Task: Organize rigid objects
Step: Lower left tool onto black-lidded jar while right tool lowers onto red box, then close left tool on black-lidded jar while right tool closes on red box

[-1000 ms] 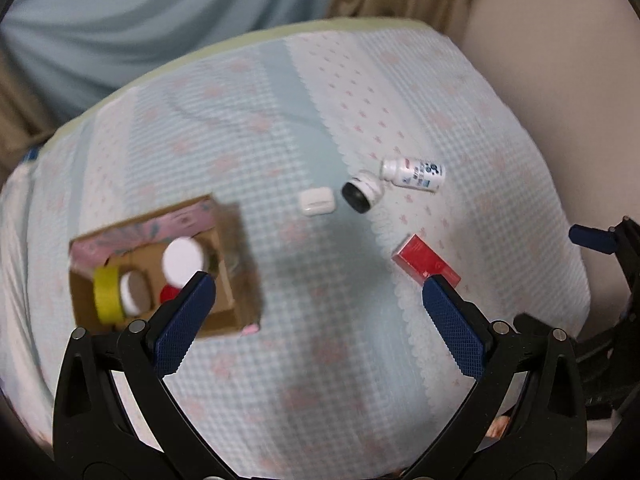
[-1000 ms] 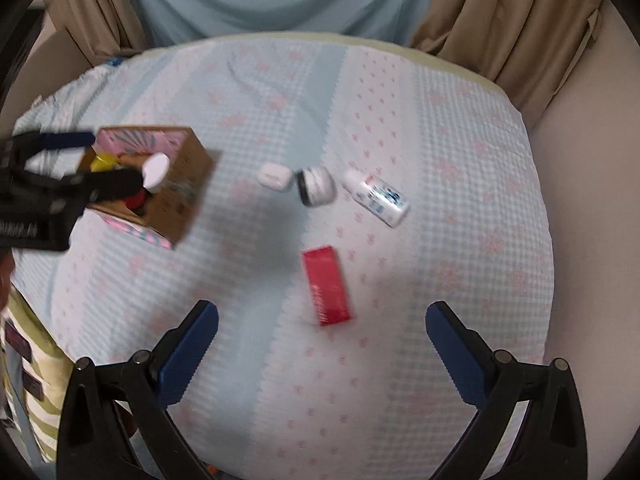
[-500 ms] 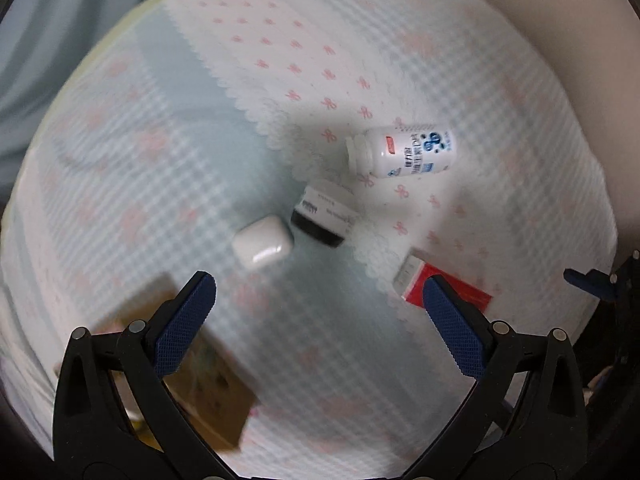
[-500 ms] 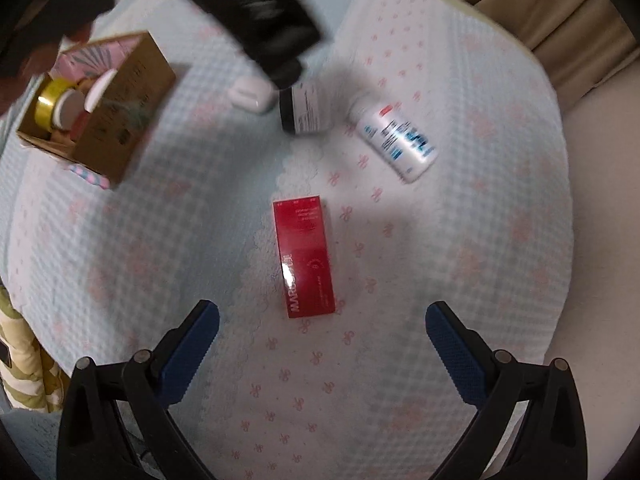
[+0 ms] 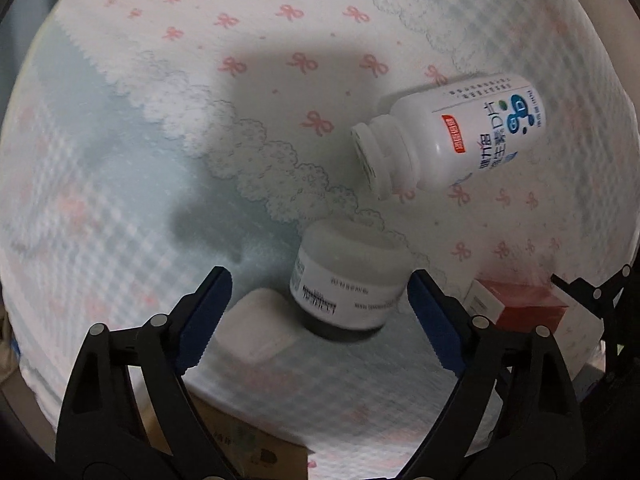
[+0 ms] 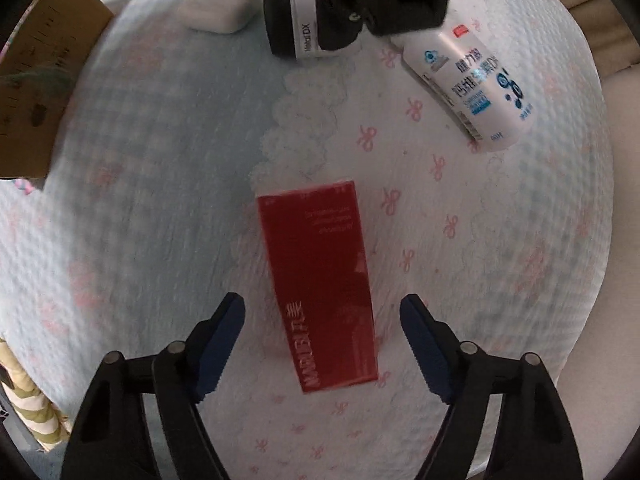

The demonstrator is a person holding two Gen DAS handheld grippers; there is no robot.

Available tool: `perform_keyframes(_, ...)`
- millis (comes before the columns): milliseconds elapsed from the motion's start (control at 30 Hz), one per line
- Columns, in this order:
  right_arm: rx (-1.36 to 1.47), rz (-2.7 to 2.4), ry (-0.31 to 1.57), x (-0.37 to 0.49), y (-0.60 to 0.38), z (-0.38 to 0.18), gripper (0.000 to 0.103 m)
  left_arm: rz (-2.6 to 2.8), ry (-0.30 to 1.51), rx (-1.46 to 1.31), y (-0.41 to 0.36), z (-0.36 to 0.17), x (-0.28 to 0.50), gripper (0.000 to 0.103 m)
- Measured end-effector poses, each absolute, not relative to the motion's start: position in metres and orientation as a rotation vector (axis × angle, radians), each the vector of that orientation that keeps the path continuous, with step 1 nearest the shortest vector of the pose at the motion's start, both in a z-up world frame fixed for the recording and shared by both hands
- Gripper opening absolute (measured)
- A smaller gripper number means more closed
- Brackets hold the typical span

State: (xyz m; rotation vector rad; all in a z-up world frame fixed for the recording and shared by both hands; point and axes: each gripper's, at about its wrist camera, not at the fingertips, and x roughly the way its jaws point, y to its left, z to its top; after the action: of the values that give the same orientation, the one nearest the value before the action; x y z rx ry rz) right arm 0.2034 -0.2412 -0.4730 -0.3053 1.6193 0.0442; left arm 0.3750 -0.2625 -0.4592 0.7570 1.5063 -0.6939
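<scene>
Beside cardboard box, interior hidden: white case.

Cardboard box cut off, blurred

Surface: round table w/ pale blue-and-white cloth, pink bows, lace trim
Beyond: beige curtain at upper right
Light: dim indoor, soft shadows
</scene>
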Motion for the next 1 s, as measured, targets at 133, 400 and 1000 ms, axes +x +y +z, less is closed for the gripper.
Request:
perform_keyframes(133, -0.312, 0.054, 1.625, 0.21, -0.236, -0.481, 0.064, -0.723, 1.53, 0.775, -0.267, -0.473, 0.374, 0.08)
perform_keyframes(400, -0.353, 0.035, 1.617, 0.214, -0.232, -0.489, 0.041, -0.773, 1.509, 0.86, -0.279, -0.49, 0.362, 0.056)
perform_keyframes(1000, -0.272, 0.022, 1.582, 0.204, -0.264, -0.452, 0.038, -0.726, 1.431, 0.808, -0.276, -0.452, 0.35, 0.055)
